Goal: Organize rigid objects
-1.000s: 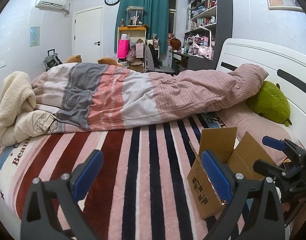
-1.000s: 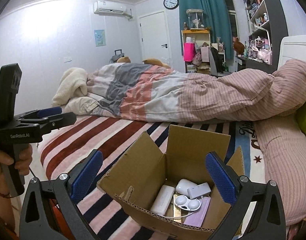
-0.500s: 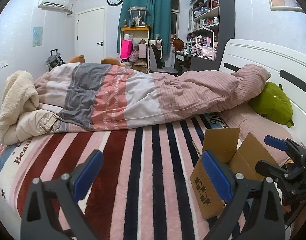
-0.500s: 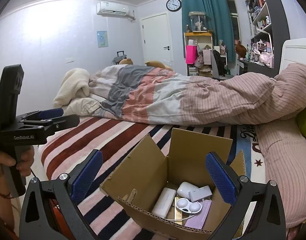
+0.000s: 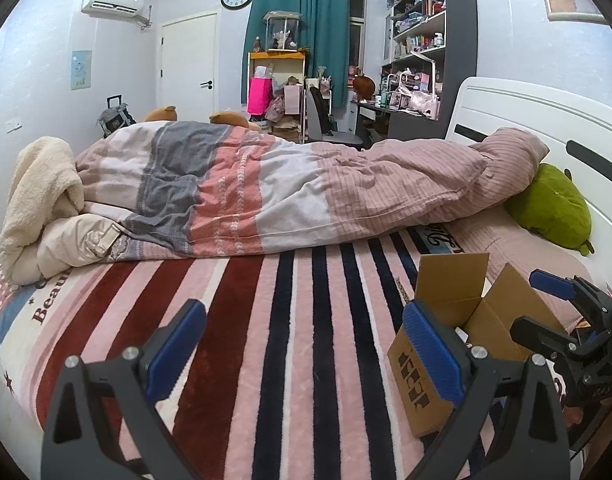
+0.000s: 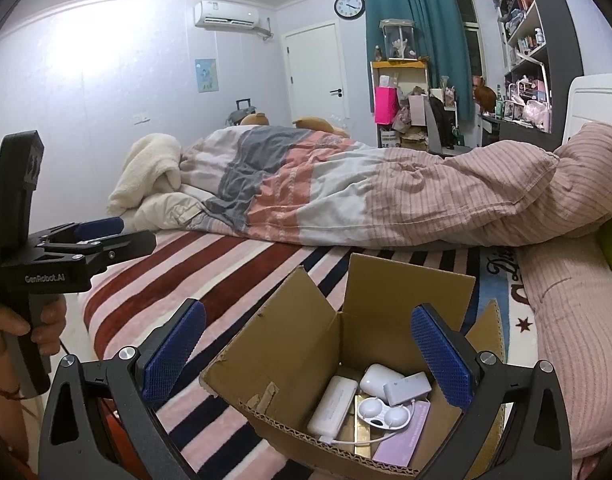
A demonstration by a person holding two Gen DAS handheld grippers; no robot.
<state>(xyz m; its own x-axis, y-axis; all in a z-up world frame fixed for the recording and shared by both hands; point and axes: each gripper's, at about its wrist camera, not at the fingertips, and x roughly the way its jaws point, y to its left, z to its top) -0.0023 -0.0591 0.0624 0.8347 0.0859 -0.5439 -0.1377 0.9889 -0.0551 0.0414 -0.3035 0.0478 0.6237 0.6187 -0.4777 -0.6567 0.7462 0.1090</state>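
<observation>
Hovering right tongs (image 6: 306, 354), spread wide and empty, over the box (image 6: 402, 304) at lower centre, for reaching the cases (image 6: 332, 404) inside; holding left tongs (image 5: 302, 350) agape over the bed (image 5: 290, 360).

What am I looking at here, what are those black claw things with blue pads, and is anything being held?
They are two hand-held grippers, each carrying a fisheye camera that looks along its fingers. One picture comes from the left gripper, the other from the right gripper. Both are open and hold nothing. A hand grips the left one's handle. On the striped blanket stands an open cardboard box with small items inside: a white power bank, a white lens case and a lilac box.
</observation>
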